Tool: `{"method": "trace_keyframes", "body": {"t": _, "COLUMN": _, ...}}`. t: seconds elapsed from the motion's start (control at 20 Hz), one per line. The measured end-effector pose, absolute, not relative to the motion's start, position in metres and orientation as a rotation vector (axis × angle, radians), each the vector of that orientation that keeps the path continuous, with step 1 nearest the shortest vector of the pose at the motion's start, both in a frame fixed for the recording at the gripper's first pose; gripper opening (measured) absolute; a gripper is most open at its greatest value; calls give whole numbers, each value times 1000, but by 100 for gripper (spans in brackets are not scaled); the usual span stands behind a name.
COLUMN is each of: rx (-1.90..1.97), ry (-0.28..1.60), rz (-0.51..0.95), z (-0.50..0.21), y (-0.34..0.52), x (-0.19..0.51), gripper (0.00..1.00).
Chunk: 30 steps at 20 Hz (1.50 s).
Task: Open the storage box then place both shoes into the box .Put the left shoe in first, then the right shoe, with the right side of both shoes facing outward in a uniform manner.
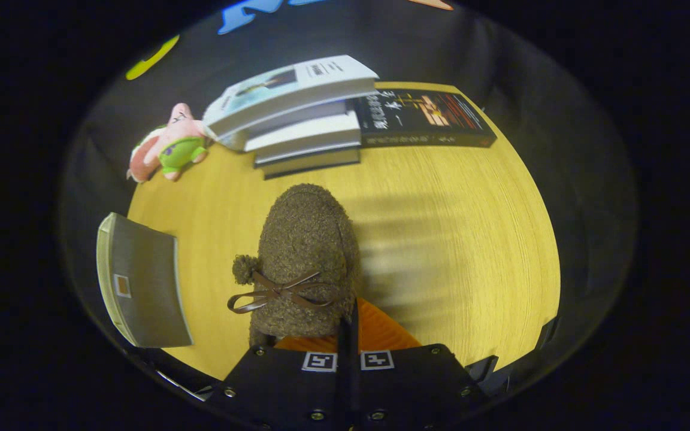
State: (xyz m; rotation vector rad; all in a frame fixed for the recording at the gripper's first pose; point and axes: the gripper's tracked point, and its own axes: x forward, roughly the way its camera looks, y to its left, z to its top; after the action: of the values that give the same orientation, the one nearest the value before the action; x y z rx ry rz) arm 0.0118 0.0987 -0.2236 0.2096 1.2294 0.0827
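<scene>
Fuzzy brown shoe [306, 257] with a leather bow sits at the lower centre of the frame, carried above the wooden bench [453, 239]. The fingers [348, 335] look drawn close together at its heel edge, seemingly pinching it, though the grip itself is hidden. One shoe is likely mid-transfer; next it must swing to the storage box [141, 281] at lower left. Stacked books [297, 114], a dark book [423, 117] and a plush toy [168, 149] lie well beyond.
</scene>
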Motion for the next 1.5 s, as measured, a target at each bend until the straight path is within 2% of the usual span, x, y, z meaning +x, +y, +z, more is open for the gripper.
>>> {"method": "trace_keyframes", "body": {"t": 0.35, "rx": 208, "ry": 1142, "rz": 224, "z": -135, "y": 195, "x": 26, "gripper": 0}}
{"method": "trace_keyframes", "body": {"t": 0.85, "rx": 198, "ry": 1127, "rz": 376, "z": -85, "y": 342, "x": 11, "gripper": 0}}
{"method": "trace_keyframes", "body": {"t": 1.15, "rx": 100, "ry": 1142, "rz": 363, "z": -110, "y": 420, "x": 10, "gripper": 1}}
{"method": "trace_keyframes", "body": {"t": 1.5, "rx": -86, "ry": 1248, "rz": 171, "z": -192, "y": 435, "x": 4, "gripper": 1}}
